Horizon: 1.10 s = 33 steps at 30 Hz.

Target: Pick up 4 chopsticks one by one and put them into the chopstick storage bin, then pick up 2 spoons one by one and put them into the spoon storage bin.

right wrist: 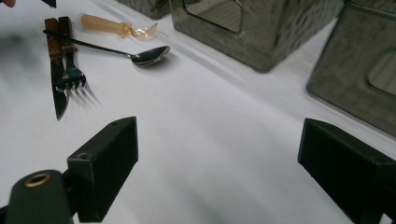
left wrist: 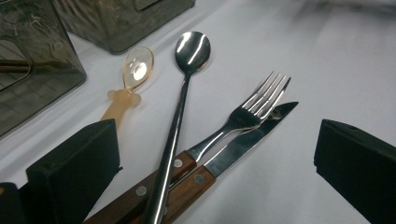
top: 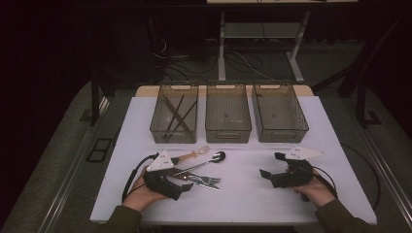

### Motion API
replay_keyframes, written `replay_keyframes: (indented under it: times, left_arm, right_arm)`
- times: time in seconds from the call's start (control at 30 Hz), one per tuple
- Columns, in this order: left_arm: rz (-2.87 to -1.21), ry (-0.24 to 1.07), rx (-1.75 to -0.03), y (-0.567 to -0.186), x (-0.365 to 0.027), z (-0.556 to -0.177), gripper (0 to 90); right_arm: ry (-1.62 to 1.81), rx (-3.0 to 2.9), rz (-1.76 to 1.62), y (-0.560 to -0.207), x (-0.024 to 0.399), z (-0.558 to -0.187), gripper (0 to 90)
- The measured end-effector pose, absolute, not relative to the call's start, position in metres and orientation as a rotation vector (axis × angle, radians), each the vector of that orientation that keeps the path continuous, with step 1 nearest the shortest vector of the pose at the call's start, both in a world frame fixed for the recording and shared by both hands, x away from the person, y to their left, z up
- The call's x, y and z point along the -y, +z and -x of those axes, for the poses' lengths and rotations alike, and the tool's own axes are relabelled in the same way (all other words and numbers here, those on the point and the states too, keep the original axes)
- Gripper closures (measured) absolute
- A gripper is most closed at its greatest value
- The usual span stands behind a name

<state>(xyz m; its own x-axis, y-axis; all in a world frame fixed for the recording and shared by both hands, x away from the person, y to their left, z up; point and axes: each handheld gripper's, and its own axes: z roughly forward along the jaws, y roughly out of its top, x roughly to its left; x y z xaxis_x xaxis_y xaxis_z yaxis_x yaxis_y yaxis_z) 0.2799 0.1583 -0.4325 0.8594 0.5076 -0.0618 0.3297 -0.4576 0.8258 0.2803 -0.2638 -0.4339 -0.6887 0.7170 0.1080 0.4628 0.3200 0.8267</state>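
Fingers (right wrist: 343, 170) spread over white table (top: 243, 194), room dark, perhaps curtained

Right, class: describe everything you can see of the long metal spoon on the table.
The long metal spoon is shiny steel, with a small oval bowl and a thin straight handle. It lies flat on the white table, bowl up. Its handle crosses over the wooden handles of the fork and knife, between the left tool's open jaws. A translucent plastic spoon lies beside it.

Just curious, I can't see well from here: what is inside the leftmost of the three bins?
Inside the left bin lie a few dark chopsticks, crossing each other. Whether anything smaller lies beneath them, the tinted near wall hides.
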Motion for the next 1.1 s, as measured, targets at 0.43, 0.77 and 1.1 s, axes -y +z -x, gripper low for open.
replay_keyframes:
  times: [0.43, 0.77, 1.1]
  left_arm:
    - [-2.102, 0.246, -0.619, -0.431, -0.159, -0.278, 0.3]
    - [-2.093, 0.277, -0.647, -0.425, -0.161, -0.282, 4.1]
    - [-2.079, 0.305, -0.678, -0.418, -0.166, -0.298, 17.1]
  right_arm:
    - [1.294, -2.303, -1.096, -0.442, 0.291, -0.261, 11.9]
    - [1.29, -2.302, -1.108, -0.444, 0.293, -0.258, 11.8]
    - [1.316, -2.293, -1.108, -0.442, 0.294, -0.259, 11.8]
